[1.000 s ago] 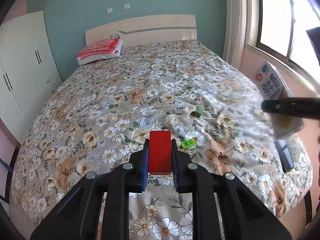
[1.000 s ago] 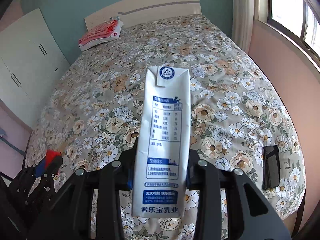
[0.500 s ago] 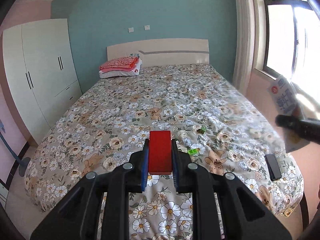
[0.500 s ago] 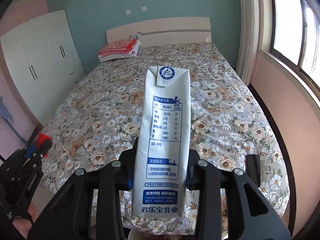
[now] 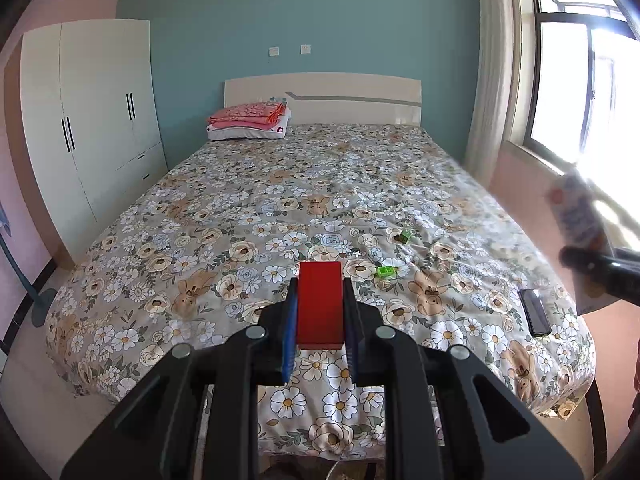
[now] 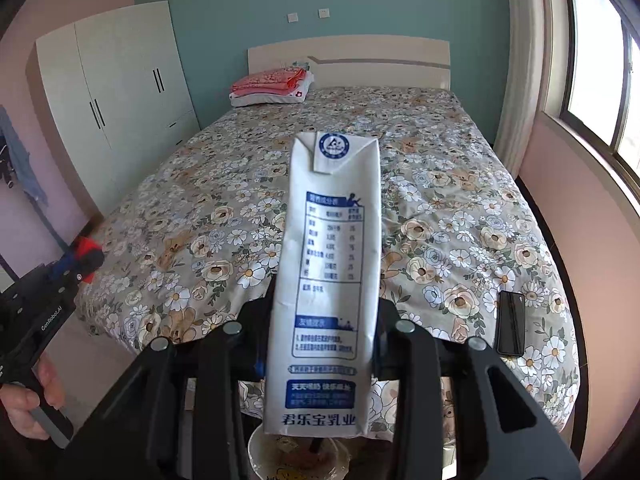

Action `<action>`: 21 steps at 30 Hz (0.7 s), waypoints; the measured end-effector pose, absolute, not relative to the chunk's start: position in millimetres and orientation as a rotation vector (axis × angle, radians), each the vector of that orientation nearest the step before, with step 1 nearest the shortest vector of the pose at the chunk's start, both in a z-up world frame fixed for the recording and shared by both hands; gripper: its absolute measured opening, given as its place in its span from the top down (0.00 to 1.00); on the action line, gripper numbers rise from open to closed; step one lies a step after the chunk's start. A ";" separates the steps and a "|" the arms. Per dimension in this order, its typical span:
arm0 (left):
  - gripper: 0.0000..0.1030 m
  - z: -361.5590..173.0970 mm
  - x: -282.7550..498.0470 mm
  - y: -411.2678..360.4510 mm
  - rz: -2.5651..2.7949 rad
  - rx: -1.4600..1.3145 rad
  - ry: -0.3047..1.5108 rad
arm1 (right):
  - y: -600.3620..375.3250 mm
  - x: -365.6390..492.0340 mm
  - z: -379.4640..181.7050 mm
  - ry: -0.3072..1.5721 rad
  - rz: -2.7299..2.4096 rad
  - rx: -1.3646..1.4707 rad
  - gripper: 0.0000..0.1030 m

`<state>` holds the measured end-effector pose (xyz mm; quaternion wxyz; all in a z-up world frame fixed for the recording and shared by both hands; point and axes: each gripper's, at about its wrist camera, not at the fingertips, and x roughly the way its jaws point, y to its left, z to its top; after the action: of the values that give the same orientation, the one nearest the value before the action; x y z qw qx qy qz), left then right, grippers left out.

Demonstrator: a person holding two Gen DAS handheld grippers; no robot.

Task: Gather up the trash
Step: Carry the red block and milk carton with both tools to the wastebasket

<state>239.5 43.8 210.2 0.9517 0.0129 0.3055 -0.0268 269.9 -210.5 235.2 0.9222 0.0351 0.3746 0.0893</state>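
— What have the two tongs got hold of?

— The left gripper (image 5: 320, 312) is clamped tight on a flat red rectangular block (image 5: 321, 304), its blue-lined jaws pressing both long sides, the block standing on end and poking out past the tips. The right gripper (image 6: 320, 320) is closed on a tall white milk carton with blue print (image 6: 326, 280), pinched near its lower half, so the jaws sit only as far apart as the carton is wide. The carton stands upright, its folded top away from the hand.

— And where are they, relative to the bed?

— Both are held in the air off the foot of the bed with the floral bear-print quilt (image 5: 280, 208). Below the carton I can just see the rim of a pale round bin (image 6: 256, 452) with wrappers in it.

— Anything left on the quilt?

— Two small green plastic pieces: one (image 5: 386, 271) just beyond the red block, another (image 5: 405, 236) a little farther up. A black phone (image 6: 511, 323) lies flat near the right edge by the foot.

— And farther back?

— A folded pink blanket on a white pillow (image 5: 250, 122) against the cream headboard (image 5: 360, 98), a white wardrobe (image 5: 92, 120) on the left and a window (image 5: 580, 80) on the right.
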 end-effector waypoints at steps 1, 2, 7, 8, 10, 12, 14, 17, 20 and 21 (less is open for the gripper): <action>0.79 205.0 235.3 46.8 -0.059 0.025 0.631 | -210.0 266.0 230.7 0.773 0.191 0.072 0.64; 0.79 198.4 231.5 48.7 -0.070 0.027 0.648 | -208.7 261.6 225.7 0.777 0.199 0.072 0.64; 0.79 162.6 209.7 56.7 -0.074 0.039 0.688 | -203.3 241.9 190.6 0.809 0.246 0.067 0.64; 0.79 154.7 205.9 57.2 -0.084 0.042 0.699 | -200.4 237.0 181.2 0.821 0.262 0.061 0.64; 0.79 138.6 198.1 56.8 -0.113 0.042 0.726 | -195.6 226.5 161.5 0.842 0.279 0.037 0.64; 0.79 122.8 191.3 54.9 -0.123 0.059 0.743 | -191.9 215.9 141.0 0.861 0.294 0.018 0.64; 0.79 107.1 184.3 52.9 -0.130 0.078 0.757 | -188.6 206.1 121.1 0.884 0.310 0.009 0.64; 0.79 84.2 178.6 49.6 -0.147 0.097 0.793 | -184.6 194.3 93.6 0.919 0.334 0.002 0.64; 0.79 62.4 173.8 48.6 -0.159 0.101 0.822 | -178.7 182.7 71.0 0.943 0.349 -0.010 0.64; 0.79 55.4 172.7 48.5 -0.164 0.100 0.833 | -176.4 179.7 63.7 0.951 0.354 -0.016 0.64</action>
<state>172.7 48.5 55.4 0.9100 0.0486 0.4040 -0.0797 179.7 -176.4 63.7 0.8739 -0.0078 0.4554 0.1695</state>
